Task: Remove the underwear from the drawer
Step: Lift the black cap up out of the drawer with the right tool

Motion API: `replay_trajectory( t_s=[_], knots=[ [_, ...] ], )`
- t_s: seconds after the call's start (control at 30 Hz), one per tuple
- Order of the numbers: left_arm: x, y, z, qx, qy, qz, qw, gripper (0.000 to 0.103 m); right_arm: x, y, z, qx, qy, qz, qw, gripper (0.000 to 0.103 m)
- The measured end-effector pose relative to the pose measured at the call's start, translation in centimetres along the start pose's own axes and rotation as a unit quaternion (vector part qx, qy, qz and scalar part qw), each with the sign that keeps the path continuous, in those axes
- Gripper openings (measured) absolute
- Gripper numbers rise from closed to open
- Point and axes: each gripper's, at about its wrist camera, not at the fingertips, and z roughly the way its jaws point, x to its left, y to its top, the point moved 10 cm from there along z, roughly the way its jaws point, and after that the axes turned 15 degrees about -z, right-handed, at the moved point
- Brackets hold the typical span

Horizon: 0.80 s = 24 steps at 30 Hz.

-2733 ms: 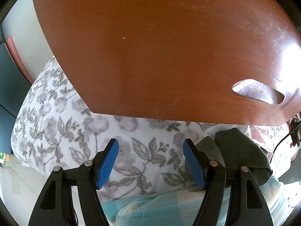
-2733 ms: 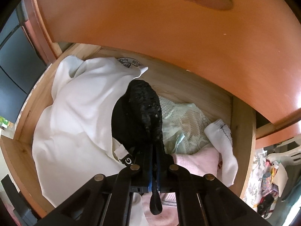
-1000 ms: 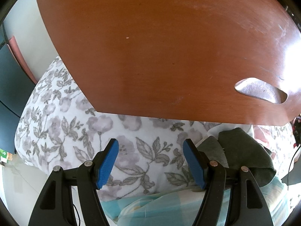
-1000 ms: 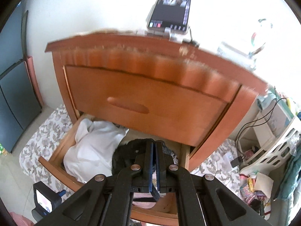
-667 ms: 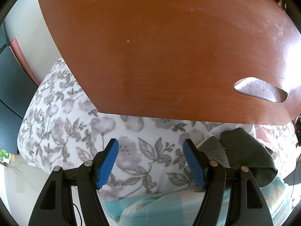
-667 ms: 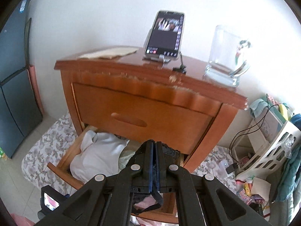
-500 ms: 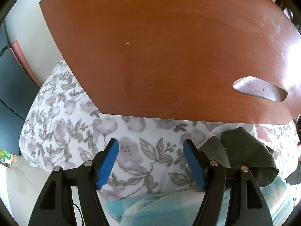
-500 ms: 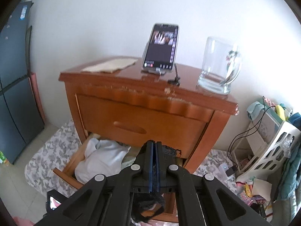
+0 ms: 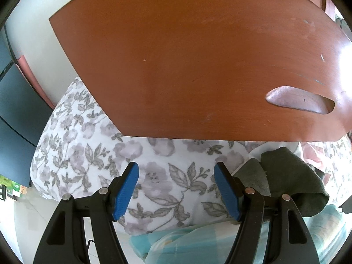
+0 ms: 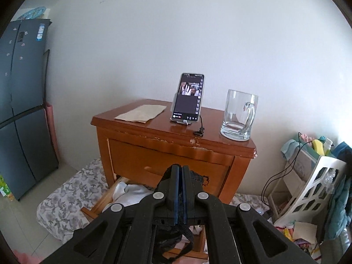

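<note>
the right gripper has its jaws pressed together on black lace underwear, pinched between the blue pads; a frilly edge of the fabric shows just past the fingertips and the rest hangs in loose loops below the jaws, clear of the drawer. that drawer is the bottom one of a wooden nightstand and stands pulled out, with white cloth heaped inside it. on top of the nightstand a phone leans on a stand with its screen lit, a glass mug stands to its right, and a flat brown paper lies to its left. a dark fridge stands against the wall at the left. the left gripper has its jaws apart with nothing between the blue pads, pointing down at a floral cloth on the floor, just in front of the wooden drawer front with its carved handle recess. a dark green garment lies beside the right finger.
</note>
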Motion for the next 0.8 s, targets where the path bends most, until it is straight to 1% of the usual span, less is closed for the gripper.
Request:
replay_trajectory(
  t_s=[0.27, 0.53, 0.8],
  knots=[
    [-0.1, 0.1, -0.6, -0.017, 0.011, 0.010, 0.9998, 0.072, 0.3, -1.1, -2.2, -0.003, 0.007, 0.004, 1.000, 0.002],
    [-0.3, 0.2, -1.1, -0.030, 0.023, 0.020, 0.9991, 0.072, 1.5, -2.1, -3.9, -0.004, 0.020, -0.003, 1.000, 0.002],
    [-0.3, 0.3, -1.7, -0.042, 0.029, 0.024, 0.9984, 0.072, 2.8, -3.6, -4.5, 0.013, 0.035, -0.007, 0.999, 0.002]
  ],
)
